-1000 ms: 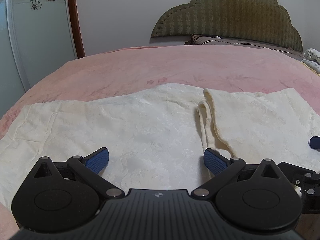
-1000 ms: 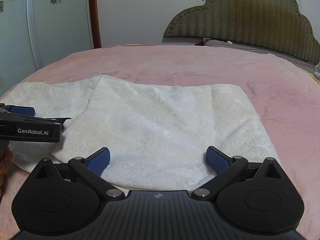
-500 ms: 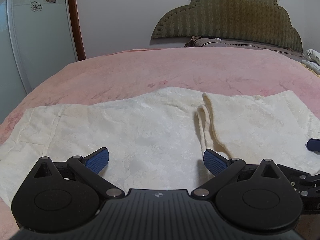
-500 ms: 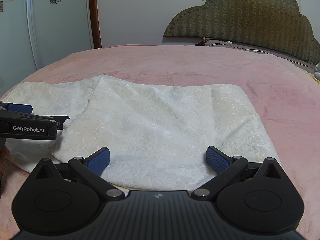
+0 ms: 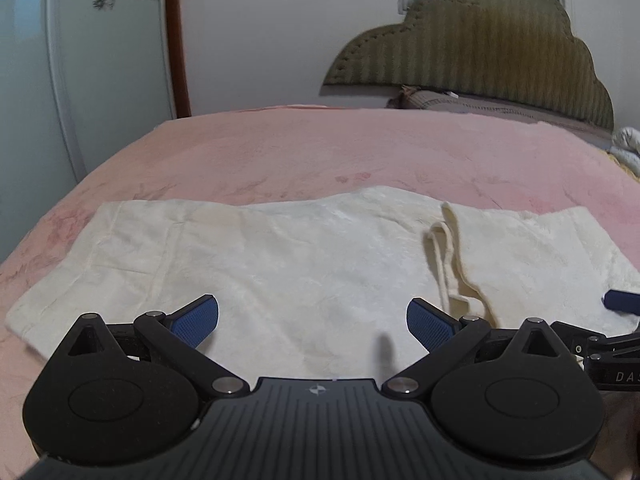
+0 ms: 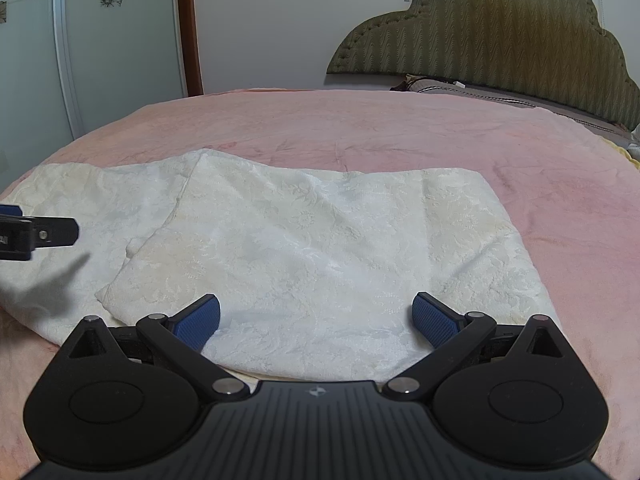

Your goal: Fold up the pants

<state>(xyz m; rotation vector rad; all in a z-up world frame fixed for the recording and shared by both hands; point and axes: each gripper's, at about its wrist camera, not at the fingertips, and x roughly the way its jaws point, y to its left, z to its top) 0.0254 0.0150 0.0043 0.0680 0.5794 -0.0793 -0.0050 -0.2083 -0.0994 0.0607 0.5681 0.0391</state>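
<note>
Both the left gripper (image 5: 313, 318) and right gripper (image 6: 316, 316) hang spread wide, empty, above the pants (image 6: 320, 248) at lower centre; a shallow pinch could catch only the top layer, dragging the fold crooked.

Each black claw (image 5: 312, 322) (image 6: 316, 320) has blue textured pads (image 5: 196, 322), silver screws and round hubs.

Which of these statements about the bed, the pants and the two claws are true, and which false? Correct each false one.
1. The pants lie on a pink bedcover. True.
2. The left claw is shut on the pants. False: its jaws are wide open, holding nothing.
3. The right claw is open. True.
4. The pants are dark blue. False: they are cream-white.
5. A green headboard stands behind the bed. True.
</note>
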